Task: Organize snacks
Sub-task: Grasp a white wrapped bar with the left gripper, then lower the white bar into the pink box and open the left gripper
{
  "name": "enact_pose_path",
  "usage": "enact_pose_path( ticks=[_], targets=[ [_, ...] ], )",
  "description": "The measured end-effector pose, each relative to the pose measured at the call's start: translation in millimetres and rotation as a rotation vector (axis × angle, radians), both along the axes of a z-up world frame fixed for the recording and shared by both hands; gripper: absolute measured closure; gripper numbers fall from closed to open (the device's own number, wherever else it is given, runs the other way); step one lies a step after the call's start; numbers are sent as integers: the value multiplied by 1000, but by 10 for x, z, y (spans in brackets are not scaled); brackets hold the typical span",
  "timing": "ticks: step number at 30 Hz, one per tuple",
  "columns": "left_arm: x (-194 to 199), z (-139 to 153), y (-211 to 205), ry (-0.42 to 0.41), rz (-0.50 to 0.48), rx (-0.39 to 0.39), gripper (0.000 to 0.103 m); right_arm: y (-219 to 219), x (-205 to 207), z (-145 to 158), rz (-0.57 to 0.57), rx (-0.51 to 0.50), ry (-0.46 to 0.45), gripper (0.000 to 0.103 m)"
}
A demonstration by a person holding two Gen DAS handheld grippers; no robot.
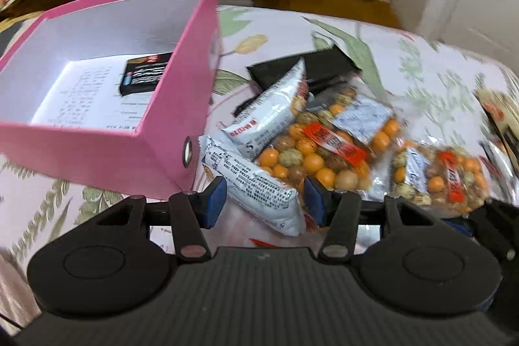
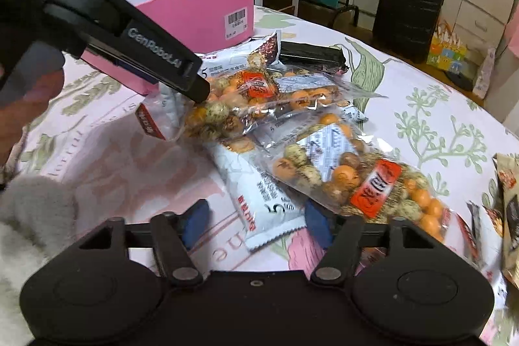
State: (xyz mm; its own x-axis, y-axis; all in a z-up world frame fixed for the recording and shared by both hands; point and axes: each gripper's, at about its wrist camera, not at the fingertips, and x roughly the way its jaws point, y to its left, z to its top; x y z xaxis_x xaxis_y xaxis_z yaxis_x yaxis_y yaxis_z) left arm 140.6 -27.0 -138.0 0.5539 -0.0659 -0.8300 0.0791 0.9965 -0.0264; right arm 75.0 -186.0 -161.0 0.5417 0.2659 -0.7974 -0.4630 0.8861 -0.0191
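A pink box (image 1: 97,148) with a white inside stands on the left; one dark snack packet (image 1: 144,75) lies in it. The box also shows in the right wrist view (image 2: 194,5). Beside it lies a pile of snacks: white packets (image 1: 269,115), clear bags of orange and speckled balls (image 1: 324,148), and black packets (image 1: 324,67). My left gripper (image 1: 264,200) is open, its blue pads either side of a white packet (image 1: 253,187). My right gripper (image 2: 256,224) is open around the end of a white packet (image 2: 262,200), next to a ball bag (image 2: 363,184).
The floral tablecloth (image 1: 438,70) covers a round table whose edge curves at the right. More packets (image 2: 509,209) lie at the far right. The left gripper's body (image 2: 129,38) reaches over the pile. A black suitcase (image 2: 408,12) and bags stand beyond the table.
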Motion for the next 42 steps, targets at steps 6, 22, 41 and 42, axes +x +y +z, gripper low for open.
enact_pose_path(
  ticks=[6,22,41,42],
  targets=[
    [-149,-45,-2,-54,35,21,70,82,-57,-75,-14,-14,-89,51],
    [-506,381,492,-36,-70,-19,84,58,-520,421,-189,55,67,72],
    [-780,834,1212,128,-139,-150,85,162,-679,985,-180,221,189,71],
    [-785,892,1246,121,-141,-140,85,203,-675,1034,-163,228,187,71]
  ],
)
